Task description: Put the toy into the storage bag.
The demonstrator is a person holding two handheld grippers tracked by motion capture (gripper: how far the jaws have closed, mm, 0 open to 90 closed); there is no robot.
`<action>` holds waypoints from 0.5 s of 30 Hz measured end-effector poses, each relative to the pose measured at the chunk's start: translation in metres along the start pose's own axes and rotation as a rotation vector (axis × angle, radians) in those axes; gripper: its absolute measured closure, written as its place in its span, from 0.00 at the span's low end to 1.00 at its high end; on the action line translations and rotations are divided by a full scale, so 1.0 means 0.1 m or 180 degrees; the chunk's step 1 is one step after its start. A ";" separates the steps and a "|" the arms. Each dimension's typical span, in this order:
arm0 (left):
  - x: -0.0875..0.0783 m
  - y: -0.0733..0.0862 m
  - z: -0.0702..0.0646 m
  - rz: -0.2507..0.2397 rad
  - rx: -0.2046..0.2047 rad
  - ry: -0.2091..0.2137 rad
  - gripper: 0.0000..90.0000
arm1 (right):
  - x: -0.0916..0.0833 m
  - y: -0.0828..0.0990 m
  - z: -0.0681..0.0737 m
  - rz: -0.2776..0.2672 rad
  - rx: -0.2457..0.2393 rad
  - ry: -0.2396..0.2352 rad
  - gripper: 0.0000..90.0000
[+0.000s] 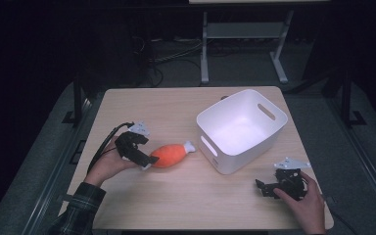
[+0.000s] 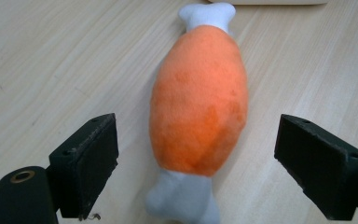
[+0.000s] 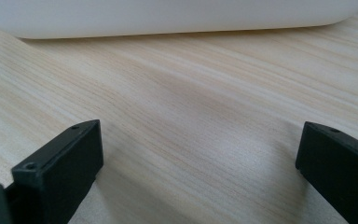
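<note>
An orange plush drumstick with white bone ends lies on the wooden table, left of a white bin. My left gripper is at the toy's left end, open. In the left gripper view the drumstick lies lengthwise between the two black jaws, which stand wide on either side of it without touching; the left gripper holds nothing. My right gripper rests near the table's front right, open, with bare wood between the jaws of the right gripper.
The white bin's rim has handle slots and its inside looks empty; its wall is just ahead in the right gripper view. A metal stand and cables sit on the dark floor behind the table.
</note>
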State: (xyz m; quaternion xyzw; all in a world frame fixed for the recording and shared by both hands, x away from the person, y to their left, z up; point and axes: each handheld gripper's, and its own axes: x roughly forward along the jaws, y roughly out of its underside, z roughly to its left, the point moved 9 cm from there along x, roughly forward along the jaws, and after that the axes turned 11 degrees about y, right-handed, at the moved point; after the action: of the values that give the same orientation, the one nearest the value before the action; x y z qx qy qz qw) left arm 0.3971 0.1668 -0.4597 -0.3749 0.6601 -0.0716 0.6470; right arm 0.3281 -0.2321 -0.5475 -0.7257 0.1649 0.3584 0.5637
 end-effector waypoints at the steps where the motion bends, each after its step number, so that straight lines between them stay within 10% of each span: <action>1: 0.00 -0.02 0.01 -0.0002 0.0015 0.0014 0.14 | 0.00 0.00 0.00 0.0000 0.0000 -0.0001 0.00; 15: 0.15 -0.25 0.08 0.0288 0.0184 0.0144 0.14 | 0.00 0.00 0.00 0.0001 -0.0001 -0.0001 0.00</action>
State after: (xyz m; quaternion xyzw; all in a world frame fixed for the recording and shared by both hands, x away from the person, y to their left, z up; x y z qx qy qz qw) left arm 0.4165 0.1433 -0.4583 -0.3241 0.6885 -0.0698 0.6450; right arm 0.3281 -0.2321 -0.5476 -0.7257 0.1648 0.3586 0.5635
